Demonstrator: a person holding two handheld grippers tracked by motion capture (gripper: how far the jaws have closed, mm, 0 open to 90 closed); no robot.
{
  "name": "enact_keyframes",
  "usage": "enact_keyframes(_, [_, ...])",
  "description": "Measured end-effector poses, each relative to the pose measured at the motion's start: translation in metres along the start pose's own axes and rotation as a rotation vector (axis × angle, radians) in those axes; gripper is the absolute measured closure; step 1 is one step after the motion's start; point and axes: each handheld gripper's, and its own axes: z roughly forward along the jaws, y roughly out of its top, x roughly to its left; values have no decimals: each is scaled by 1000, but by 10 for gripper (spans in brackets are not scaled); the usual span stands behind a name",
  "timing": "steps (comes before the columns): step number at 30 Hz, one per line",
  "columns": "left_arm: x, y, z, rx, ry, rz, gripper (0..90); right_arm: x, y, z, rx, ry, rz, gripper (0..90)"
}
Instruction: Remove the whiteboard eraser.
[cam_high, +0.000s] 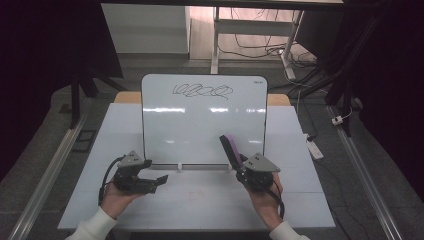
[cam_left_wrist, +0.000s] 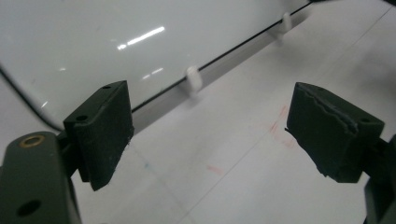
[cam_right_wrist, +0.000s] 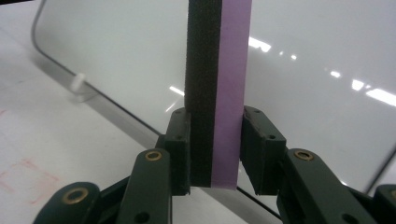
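Two grippers sit low in the high view, each in a person's hand, both just in front of the whiteboard (cam_high: 204, 120) that stands propped on the white surface (cam_high: 200, 205); the right gripper (cam_high: 234, 155) is clamped on an eraser (cam_high: 230, 146), its jaws pressed against the two flat sides; the eraser shows a dark felt face and a purple back, and in the right gripper view (cam_right_wrist: 217, 88) it rises straight up between the jaws, felt to one side, purple to the other; from above it tilts up and toward the whiteboard, over the lower right part of the panel, though contact with the panel cannot be told; the left gripper (cam_high: 159, 181) lies near the whiteboard's lower left corner, pointing across toward its middle; its jaws stand wide apart with nothing between them, and the left gripper view (cam_left_wrist: 210, 135) shows bare surface with faint red marks in the gap; a black scribble (cam_high: 202, 91) runs along the top of the whiteboard, well apart from the eraser; small white clips (cam_high: 179, 166) hold the whiteboard's lower edge, one of them between the two grippers.
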Motion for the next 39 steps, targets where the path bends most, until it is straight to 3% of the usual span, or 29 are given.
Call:
enact_keyframes(5, [-8,16,7,-18,-28,13,154,11,0,2,-8,26,-25,653])
enact_keyframes(14, [-20,37,23,-26,-74,30,159,18,-2,5,-23,55,-31,653])
enact_keyframes(39, [-39,64,47,-39,-170,21,155,45,0,13,-68,124,-70,652])
